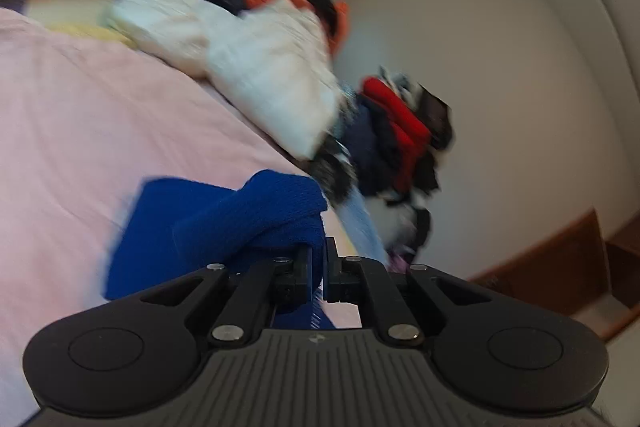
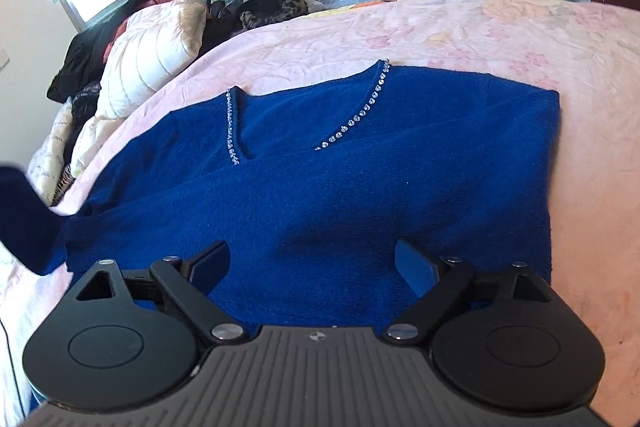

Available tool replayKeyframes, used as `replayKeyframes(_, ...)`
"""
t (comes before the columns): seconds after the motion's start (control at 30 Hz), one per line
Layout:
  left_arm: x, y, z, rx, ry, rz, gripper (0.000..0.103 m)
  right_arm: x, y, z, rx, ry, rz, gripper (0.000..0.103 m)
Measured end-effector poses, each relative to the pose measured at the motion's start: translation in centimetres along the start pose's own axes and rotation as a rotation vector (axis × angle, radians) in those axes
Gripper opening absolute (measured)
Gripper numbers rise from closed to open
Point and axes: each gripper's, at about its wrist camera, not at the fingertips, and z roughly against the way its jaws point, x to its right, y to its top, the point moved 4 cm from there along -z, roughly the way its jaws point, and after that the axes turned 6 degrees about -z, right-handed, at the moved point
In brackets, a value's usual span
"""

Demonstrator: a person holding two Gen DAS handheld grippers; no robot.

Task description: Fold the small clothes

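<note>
Two grippers are in play on one garment: my left gripper (image 1: 318, 267) has its jaws pinched together on a bunched fold of the blue sweater (image 2: 320, 195), most likely a sleeve, raised a little above the pink bedspread (image 2: 480, 35), while my right gripper (image 2: 312, 267) hangs with its jaws wide apart and nothing between them, just over the lower body of the sweater. The sweater itself lies spread flat on the bedspread, its rhinestone-trimmed neckline (image 2: 360, 115) toward the far side and its right edge already squared off straight. In the right wrist view a dark blue flap at the sweater's left edge stands lifted, which I take to be the sleeve I am holding. The left wrist view is blurred, so I cannot read exactly how much cloth sits in the pinch. My judgement is that the step in hand is carrying that sleeve across the sweater's body. To do it well I would keep the pinch firm, bring the sleeve over low so the knit does not drag the body askew, and lay it level below the neckline. The free right gripper could press the sweater's middle to anchor it. Heaped clothes (image 1: 400, 131) beyond the sweater stay well apart.
</note>
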Motion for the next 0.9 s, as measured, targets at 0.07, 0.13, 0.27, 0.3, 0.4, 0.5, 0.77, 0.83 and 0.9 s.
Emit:
replayKeyframes(0.07, 3.4, -4.6, -3.9, -0.151, -0.071, -0.081, 0.005, 0.8, 0.3, 0.2, 0.001, 0.041, -0.062, 0.09)
replayKeyframes(0.13, 4.5, -10.4, -8.2, -0.408, -0.074, -0.129, 0.007, 2.2, 0.7, 0.5, 0.004, 0.106, -0.175, 0.09)
replayKeyframes(0.27, 2.4, -18.3, -10.5, -0.679, 0.038, -0.204, 0.007, 4.4, 1.2, 0.7, -0.013, 0.206, -0.323, 0.088)
replayKeyframes(0.3, 2.0, -18.8, -10.2, -0.687, 0.042, -0.22, 0.007, 4.4, 1.2, 0.7, -0.018, 0.211, -0.316, 0.088)
replayKeyframes(0.4, 0.8, -18.7, -8.4, -0.682, 0.035, -0.248, 0.024, 3.9, 1.1, 0.5, -0.027, 0.209, -0.272, 0.09)
replayKeyframes(0.5, -0.1, -17.2, -5.7, -0.573, 0.045, -0.248, 0.067, 3.3, 1.5, 0.4, -0.042, 0.183, -0.261, 0.089)
replayKeyframes(0.77, -2.6, -13.3, -3.6, -0.392, 0.127, -0.178, 0.071, -4.5, 0.0, 1.7, -0.138, 0.353, -0.139, 0.075)
replayKeyframes(0.83, -3.5, -13.1, -4.0, -0.38, 0.151, -0.106, 0.071, -7.5, -1.2, 1.5, -0.167, 0.357, -0.023, 0.071)
replayKeyframes(0.9, -4.3, -13.1, -4.5, -0.374, 0.158, -0.033, 0.071, -10.1, -2.5, 1.1, -0.152, 0.262, 0.17, 0.059)
